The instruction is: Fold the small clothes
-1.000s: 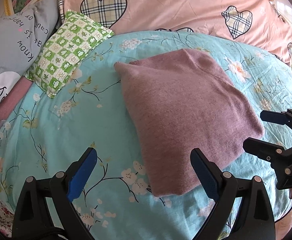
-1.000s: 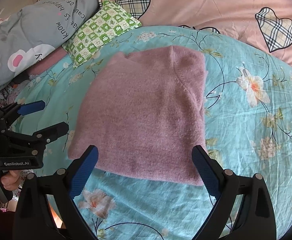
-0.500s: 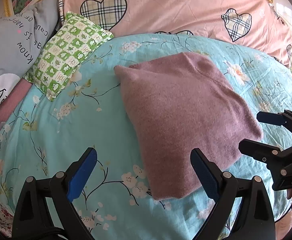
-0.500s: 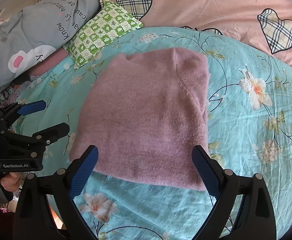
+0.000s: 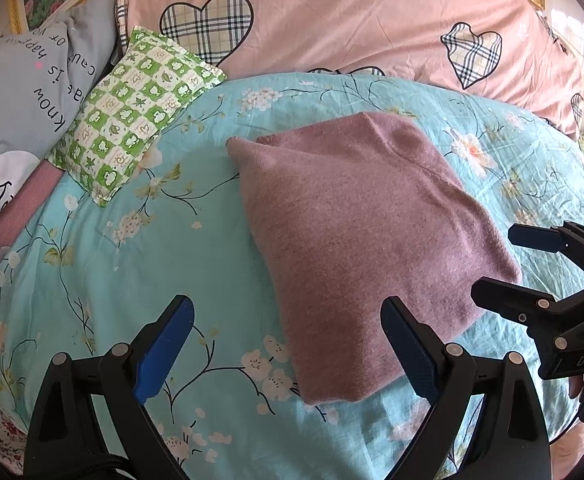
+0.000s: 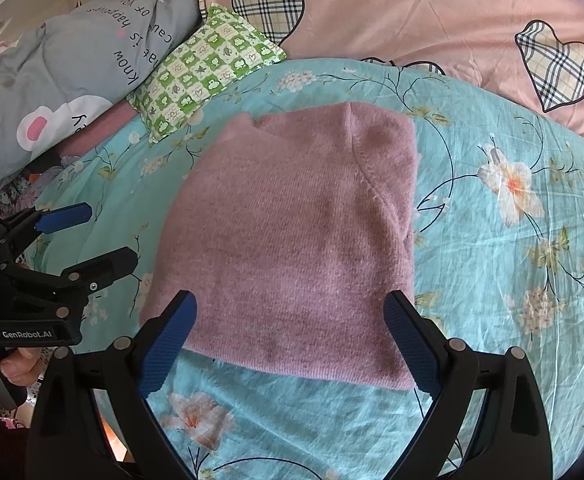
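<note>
A mauve knit sweater [image 6: 292, 240] lies folded into a flat, fuzzy rectangle on the turquoise flowered bedsheet [image 6: 512, 300], a seam curving across its top layer. The left gripper [image 5: 287, 340] and right gripper [image 6: 289, 332] hover at its near edge, jaws wide, holding nothing

Fuzzy matt knit sweater [image 6: 292, 240] on smooth printed cotton bedsheet [image 6: 512, 280].

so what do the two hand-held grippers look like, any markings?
Both are black plastic frames with silver rivets and two fingers carrying ribbed blue pads. The left hand-held gripper shows white "GenRobot.AI" lettering on its body in the right wrist view; the right hand-held gripper shows partial "DAS" lettering in the left wrist view. No sleeves visible.
</note>
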Motion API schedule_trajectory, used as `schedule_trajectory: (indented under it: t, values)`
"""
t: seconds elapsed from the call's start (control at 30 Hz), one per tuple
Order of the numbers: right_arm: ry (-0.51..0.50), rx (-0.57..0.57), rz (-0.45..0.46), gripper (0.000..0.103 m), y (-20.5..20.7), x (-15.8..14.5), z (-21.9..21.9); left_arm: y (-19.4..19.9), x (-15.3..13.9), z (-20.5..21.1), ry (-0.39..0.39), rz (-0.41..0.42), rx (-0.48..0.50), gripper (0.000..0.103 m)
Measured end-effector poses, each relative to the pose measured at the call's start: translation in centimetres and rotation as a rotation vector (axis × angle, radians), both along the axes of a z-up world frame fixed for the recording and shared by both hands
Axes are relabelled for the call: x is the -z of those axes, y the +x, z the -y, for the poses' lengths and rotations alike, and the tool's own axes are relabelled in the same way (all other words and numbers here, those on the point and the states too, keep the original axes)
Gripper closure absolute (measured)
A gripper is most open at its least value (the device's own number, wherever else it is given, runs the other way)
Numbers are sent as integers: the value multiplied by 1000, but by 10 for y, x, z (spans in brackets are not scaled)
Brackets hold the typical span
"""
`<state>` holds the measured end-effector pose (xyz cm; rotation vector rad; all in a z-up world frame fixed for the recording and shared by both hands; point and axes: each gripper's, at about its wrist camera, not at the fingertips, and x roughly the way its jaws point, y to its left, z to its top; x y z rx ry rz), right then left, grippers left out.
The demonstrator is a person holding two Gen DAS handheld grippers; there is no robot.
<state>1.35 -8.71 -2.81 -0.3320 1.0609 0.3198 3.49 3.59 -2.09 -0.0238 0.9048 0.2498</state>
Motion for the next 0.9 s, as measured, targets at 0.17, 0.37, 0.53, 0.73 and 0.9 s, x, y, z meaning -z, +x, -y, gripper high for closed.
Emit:
schedule_trajectory:
  t: [0.17,0.37,0.53,0.73,0.9]
  values:
    - [5,-2,3,8,1,-2,0,1,-1,2,0,1,1,8]
    - [10,-1,10,8,1,-2,-2,2,-1,1,-4,0,2,8]
    - [12,1,8,8,2,-2,-1,1,0,2,-6,-2,-3,8]
    - [18,3,11,8,3,-3,-2,1,0,3,1,5,-3,7]
    - [17,3,11,8,3,-3,-5,1,0,4,-3,3,-3,6]
